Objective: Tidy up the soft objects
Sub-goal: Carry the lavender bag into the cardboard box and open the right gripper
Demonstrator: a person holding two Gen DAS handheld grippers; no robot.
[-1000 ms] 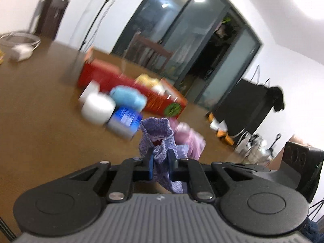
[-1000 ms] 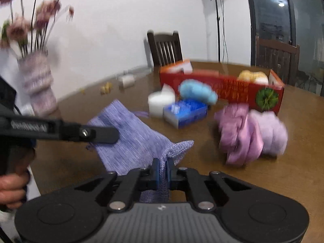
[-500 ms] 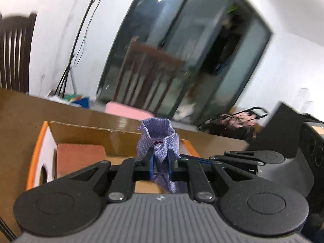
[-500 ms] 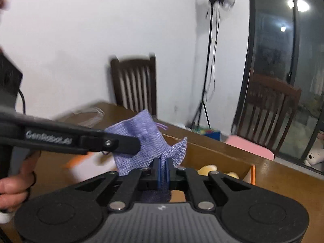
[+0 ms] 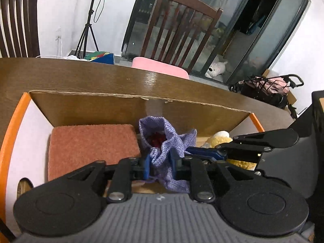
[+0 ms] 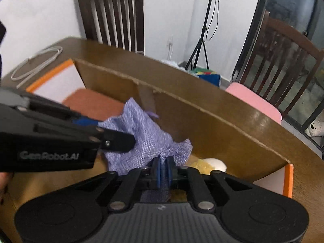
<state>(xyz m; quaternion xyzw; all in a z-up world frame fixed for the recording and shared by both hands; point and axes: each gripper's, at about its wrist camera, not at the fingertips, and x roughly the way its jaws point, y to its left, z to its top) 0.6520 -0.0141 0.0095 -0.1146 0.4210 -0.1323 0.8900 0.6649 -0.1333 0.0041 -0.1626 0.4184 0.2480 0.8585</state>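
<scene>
A purple knitted drawstring pouch (image 5: 162,141) hangs inside an open cardboard box (image 5: 101,105) with orange-edged flaps. My left gripper (image 5: 160,163) is shut on the pouch's neck; something red shows in its open mouth. My right gripper (image 6: 164,171) is shut on another edge of the same pouch (image 6: 141,133). In the box lie a rust-brown pad (image 5: 91,147) at the left and a yellow plush toy (image 5: 220,139) at the right, also seen in the right wrist view (image 6: 210,163). The right gripper shows in the left wrist view (image 5: 202,151), beside the pouch.
The box stands on a brown wooden table (image 5: 81,75). A coiled white cable (image 6: 36,60) lies on the table left of the box. Dark wooden chairs (image 5: 182,26) stand behind the table, one with a pink cushion (image 5: 160,66).
Both grippers carried the pouch from the table, away from the yarn and small boxes, over the cardboard box and lowered it inside. Both stayed shut on it.
</scene>
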